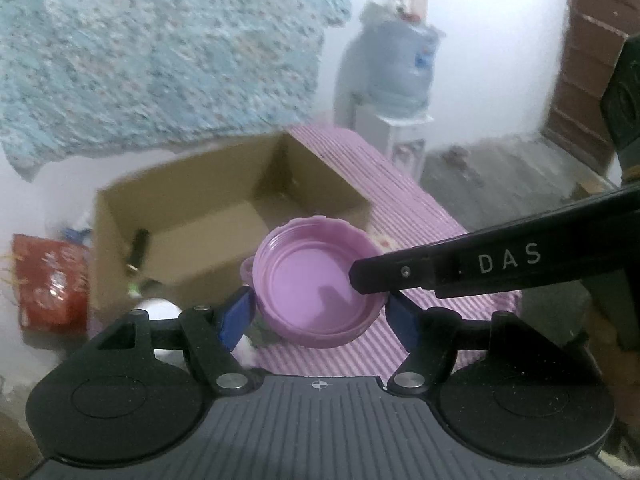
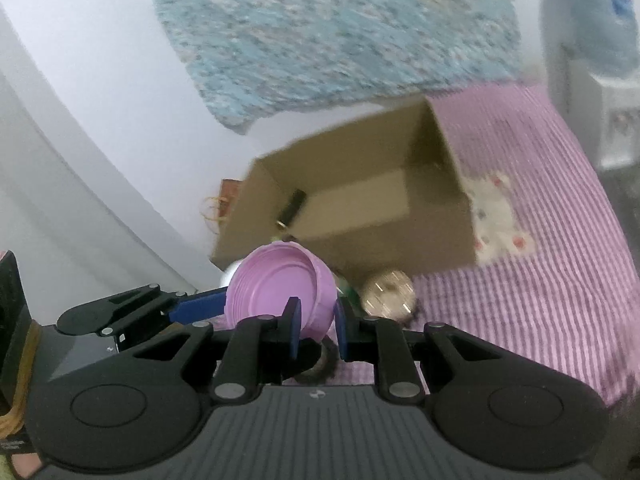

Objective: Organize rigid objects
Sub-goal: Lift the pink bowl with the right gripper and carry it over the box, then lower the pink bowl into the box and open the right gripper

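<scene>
A pink plastic lid (image 1: 316,284) with a ribbed rim is held open side up between the blue pads of my left gripper (image 1: 320,308), which is shut on it. My right gripper (image 2: 316,324) is shut on the same lid's rim (image 2: 280,288); one of its black fingers (image 1: 460,264) reaches in from the right in the left wrist view. An open cardboard box (image 1: 224,216) stands just beyond the lid on the bed; a dark cylindrical object (image 1: 138,248) lies inside it. The box (image 2: 360,204) and that object (image 2: 292,208) also show in the right wrist view.
The bed has a pink striped cover (image 2: 540,248). A round pale gold object (image 2: 388,292) lies in front of the box. A red bag (image 1: 52,280) sits left of the box. A water dispenser (image 1: 396,80) stands behind. A blue patterned cloth (image 1: 160,48) hangs on the wall.
</scene>
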